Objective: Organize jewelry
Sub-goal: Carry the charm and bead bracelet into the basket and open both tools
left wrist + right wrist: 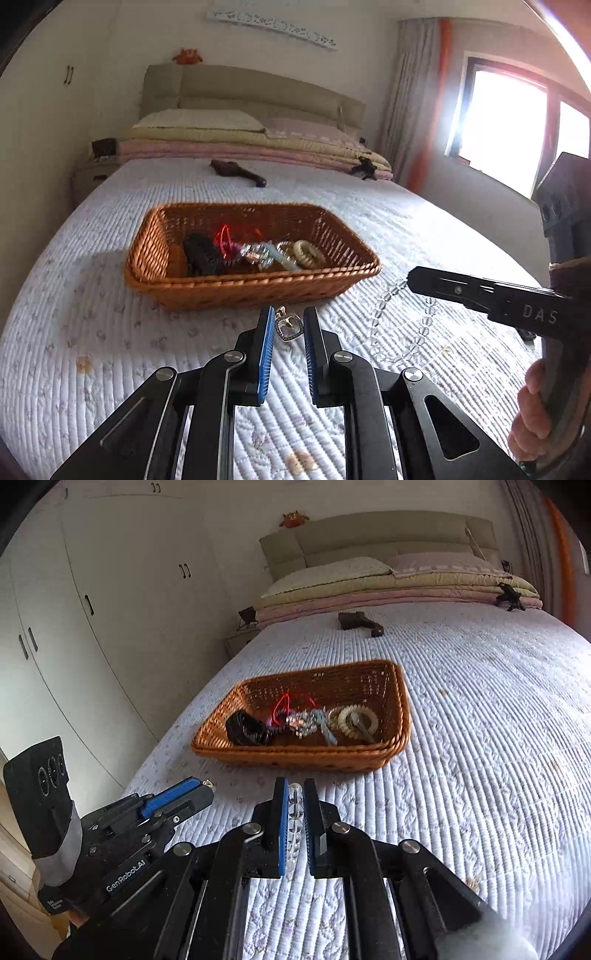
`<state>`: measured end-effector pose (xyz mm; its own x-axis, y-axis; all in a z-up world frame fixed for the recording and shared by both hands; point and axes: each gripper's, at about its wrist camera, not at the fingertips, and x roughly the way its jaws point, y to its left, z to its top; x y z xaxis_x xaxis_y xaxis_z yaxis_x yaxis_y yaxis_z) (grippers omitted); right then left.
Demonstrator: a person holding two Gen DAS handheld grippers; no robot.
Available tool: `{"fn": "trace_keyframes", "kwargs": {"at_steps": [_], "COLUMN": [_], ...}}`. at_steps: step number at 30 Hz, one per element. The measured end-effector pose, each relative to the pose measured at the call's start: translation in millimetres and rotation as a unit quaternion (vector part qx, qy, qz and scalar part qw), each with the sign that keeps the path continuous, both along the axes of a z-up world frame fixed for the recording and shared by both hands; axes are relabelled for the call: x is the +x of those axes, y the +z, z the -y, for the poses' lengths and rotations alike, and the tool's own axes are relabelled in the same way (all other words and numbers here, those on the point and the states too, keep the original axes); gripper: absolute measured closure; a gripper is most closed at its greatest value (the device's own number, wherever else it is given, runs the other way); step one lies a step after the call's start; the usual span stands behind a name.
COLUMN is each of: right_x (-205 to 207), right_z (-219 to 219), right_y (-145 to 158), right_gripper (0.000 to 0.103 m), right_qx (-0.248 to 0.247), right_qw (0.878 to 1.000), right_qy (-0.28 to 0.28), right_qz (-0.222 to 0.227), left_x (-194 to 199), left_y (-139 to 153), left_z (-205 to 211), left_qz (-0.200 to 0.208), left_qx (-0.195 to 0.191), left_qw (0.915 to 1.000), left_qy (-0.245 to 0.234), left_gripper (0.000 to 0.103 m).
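Observation:
A brown wicker basket (255,286) on the bed holds several pieces of jewelry: a black piece (201,254), a red cord (229,236), a pale ring bracelet (308,254). It also shows in the right wrist view (295,755). My left gripper (289,326) is just in front of the basket, its jaws close either side of a small silver pendant (288,326). My right gripper (295,801) has its jaws around a clear bead string (294,812), which trails over the bedspread (380,310).
A white quilted bedspread (92,314) covers the bed. A dark brown object (238,171) lies beyond the basket. Folded quilts and pillows (251,144) are stacked by the headboard. White wardrobes (92,627) stand to the left, a window (509,122) to the right.

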<state>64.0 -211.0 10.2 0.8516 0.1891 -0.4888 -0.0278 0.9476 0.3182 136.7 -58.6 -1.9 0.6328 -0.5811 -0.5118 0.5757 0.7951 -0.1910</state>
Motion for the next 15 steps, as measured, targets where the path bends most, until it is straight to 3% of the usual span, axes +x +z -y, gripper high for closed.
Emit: {"fn": "trace_keyframes", "kwargs": {"at_steps": [4, 7, 15], "right_x": [26.5, 55.4, 164.1], "right_z": [11.6, 17.2, 41.1], "right_y": [28.4, 41.0, 20.1], "right_gripper": [0.092, 0.093, 0.093], "right_qx": [-0.016, -0.038, 0.001], "right_qw": [1.0, 0.998, 0.999], "right_qy": [-0.017, -0.034, -0.018], "right_qz": [0.021, 0.026, -0.034], "left_x": [27.8, 62.8, 139.0], "left_y": [28.0, 38.6, 9.5], "left_z": [18.8, 33.3, 71.6], "left_qz": [0.019, 0.001, -0.067], "left_qx": [0.003, -0.01, 0.007], "left_qw": [0.9998, 0.9999, 0.9971], "left_qy": [0.005, 0.011, 0.036], "left_gripper": [0.087, 0.087, 0.087]}}
